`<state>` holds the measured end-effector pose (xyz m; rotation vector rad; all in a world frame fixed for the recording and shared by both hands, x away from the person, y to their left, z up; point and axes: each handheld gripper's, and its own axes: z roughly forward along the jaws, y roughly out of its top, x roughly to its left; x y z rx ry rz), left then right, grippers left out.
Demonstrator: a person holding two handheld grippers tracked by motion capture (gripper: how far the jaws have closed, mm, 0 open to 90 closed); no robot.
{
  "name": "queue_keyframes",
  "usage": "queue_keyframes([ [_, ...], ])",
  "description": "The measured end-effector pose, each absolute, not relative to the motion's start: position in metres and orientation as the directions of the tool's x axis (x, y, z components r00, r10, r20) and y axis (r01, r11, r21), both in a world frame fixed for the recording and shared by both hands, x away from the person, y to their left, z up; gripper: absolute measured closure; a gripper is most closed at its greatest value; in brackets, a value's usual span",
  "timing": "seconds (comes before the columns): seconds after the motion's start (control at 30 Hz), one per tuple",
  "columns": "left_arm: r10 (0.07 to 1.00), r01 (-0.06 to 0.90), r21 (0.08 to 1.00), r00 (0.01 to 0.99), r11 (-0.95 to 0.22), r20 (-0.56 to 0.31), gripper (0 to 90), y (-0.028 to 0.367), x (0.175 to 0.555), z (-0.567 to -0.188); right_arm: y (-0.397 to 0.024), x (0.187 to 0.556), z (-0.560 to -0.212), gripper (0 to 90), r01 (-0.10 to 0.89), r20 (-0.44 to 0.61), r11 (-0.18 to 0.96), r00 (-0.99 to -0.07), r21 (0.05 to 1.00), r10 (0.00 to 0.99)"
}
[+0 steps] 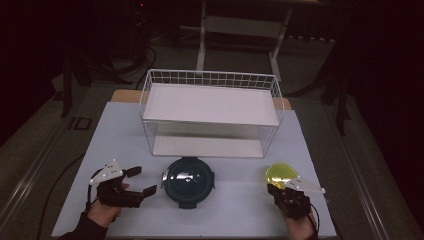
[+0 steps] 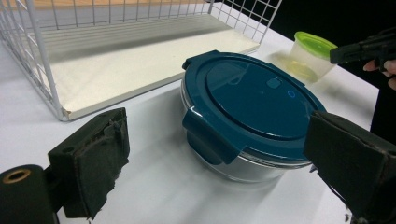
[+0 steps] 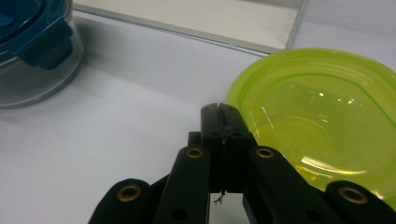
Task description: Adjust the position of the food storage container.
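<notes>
A round clear container with a dark teal clip lid [image 1: 189,181] stands on the white table [image 1: 240,210], near the front centre. My left gripper [image 1: 142,181] sits just to its left, open; its black pads [image 2: 95,158] stand wide apart and the teal-lidded container [image 2: 252,100] lies beyond them, untouched. A small container with a yellow-green lid [image 1: 280,173] stands at the front right. My right gripper [image 1: 273,189] is at its near side, shut with nothing in it [image 3: 219,111]. Its tips lie beside the green lid [image 3: 322,116]; contact cannot be told.
A white wire basket with two flat shelves [image 1: 210,107] stands behind both containers, its open side facing me. The lower shelf [image 2: 140,65] is bare. A dark floor with cables and a table frame surrounds the table.
</notes>
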<state>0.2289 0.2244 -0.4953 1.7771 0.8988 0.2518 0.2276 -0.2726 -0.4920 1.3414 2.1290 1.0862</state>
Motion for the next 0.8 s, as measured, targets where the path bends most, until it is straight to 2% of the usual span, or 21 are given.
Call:
queue_keyframes([
  [0.13,0.675,0.453,0.881,0.693,-0.135,-0.252,6.7,0.223,0.229,-0.495,-0.281,0.229,-0.493,89.8,0.587,0.089,0.200,-0.427,0.784,0.900],
  [0.23,0.669,0.441,0.887,0.701,-0.136,-0.246,6.7,0.222,0.228,-0.494,-0.279,0.227,-0.491,88.7,0.575,0.084,0.205,-0.435,0.792,0.897],
  [0.4,0.658,0.431,0.893,0.710,-0.126,-0.250,6.7,0.222,0.226,-0.489,-0.271,0.221,-0.485,76.5,0.531,0.086,0.203,-0.469,0.822,0.879],
  [0.57,0.632,0.401,0.907,0.738,-0.129,-0.236,6.6,0.221,0.224,-0.485,-0.255,0.213,-0.480,51.9,0.474,0.099,0.192,-0.523,0.860,0.847],
  [0.73,0.610,0.383,0.910,0.763,-0.158,-0.216,6.7,0.215,0.225,-0.482,-0.242,0.211,-0.472,17.8,0.421,0.137,0.183,-0.622,0.888,0.771],
  [0.8,0.611,0.400,0.901,0.759,-0.166,-0.224,6.7,0.213,0.226,-0.482,-0.238,0.210,-0.468,15.3,0.394,0.129,0.182,-0.643,0.901,0.755],
])
